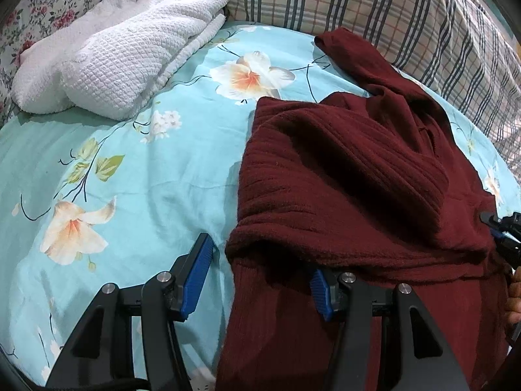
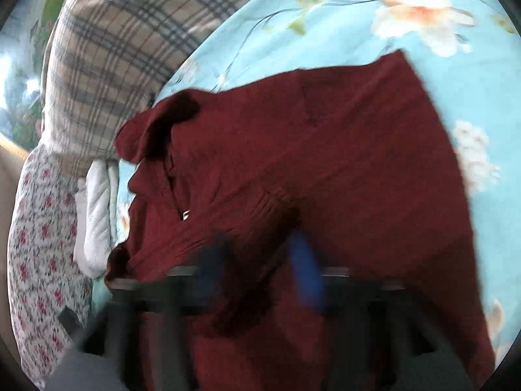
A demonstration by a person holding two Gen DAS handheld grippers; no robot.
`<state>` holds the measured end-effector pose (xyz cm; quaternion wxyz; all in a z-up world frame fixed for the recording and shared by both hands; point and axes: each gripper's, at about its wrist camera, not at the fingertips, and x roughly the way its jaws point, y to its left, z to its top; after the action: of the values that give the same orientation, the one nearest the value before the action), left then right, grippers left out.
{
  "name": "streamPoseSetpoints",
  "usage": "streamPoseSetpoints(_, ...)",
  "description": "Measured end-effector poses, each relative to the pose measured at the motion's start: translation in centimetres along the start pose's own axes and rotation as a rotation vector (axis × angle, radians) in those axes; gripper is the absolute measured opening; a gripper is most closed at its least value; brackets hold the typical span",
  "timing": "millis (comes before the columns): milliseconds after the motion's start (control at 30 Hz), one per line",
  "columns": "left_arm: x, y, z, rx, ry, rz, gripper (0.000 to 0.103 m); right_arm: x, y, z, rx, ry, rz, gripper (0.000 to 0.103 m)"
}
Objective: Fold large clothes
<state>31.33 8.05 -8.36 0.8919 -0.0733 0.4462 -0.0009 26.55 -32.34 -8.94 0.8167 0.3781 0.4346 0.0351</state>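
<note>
Dark red sweater (image 1: 342, 179) is half folded on the bed (image 1: 146, 169), more folds are needed; left gripper (image 1: 257, 280) is spread apart around its edge, and the right gripper (image 2: 260, 270) is pinched on the cloth.

Bare bedsheet (image 1: 136, 176) lies left of the sweater (image 1: 342, 179); white towel (image 1: 114, 55) blocks beyond.

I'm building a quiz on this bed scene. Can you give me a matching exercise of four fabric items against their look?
Things:
1. sweater
2. towel
3. bedsheet
4. pillow

Looks:
A. beige plaid with dark stripes
B. white, waffle-textured, folded
C. dark red ribbed knit
D. light blue with large pale flowers

Pairs: 1-C, 2-B, 3-D, 4-A
</note>
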Motion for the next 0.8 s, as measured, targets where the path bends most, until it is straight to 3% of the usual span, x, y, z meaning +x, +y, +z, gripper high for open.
streamPoseSetpoints(167,0.2,-0.1,0.2,0.004,0.004,0.01,0.056,-7.0,1.9,0.0,-0.049,-0.21,0.065,0.008)
streamPoseSetpoints(233,0.3,-0.4,0.2,0.009,0.005,0.025,0.056,-9.1,1.3,0.0,-0.038,-0.252,0.028,0.008)
streamPoseSetpoints(367,0.4,-0.5,0.2,0.002,0.01,0.045,0.053,-8.5,-0.5,-0.1,-0.008,-0.201,-0.077,0.008)
streamPoseSetpoints(467,0.3,-0.1,0.2,-0.004,0.014,0.04,0.049,-8.0,-1.9,-0.3,0.036,-0.185,-0.095,0.008)
streamPoseSetpoints(633,0.1,0.1,-0.2,0.026,0.029,0.048,0.051,-7.3,-1.9,-0.1,0.009,-0.167,-0.2,0.012)
streamPoseSetpoints(733,-0.8,0.7,-0.6,0.033,0.048,0.043,0.051,-9.7,-2.6,-0.6,0.043,-0.257,-0.258,0.012)
streamPoseSetpoints(800,-2.2,1.2,-1.0,0.011,0.042,0.006,0.045,-11.2,-2.4,-0.9,0.033,-0.3,-0.238,0.012)
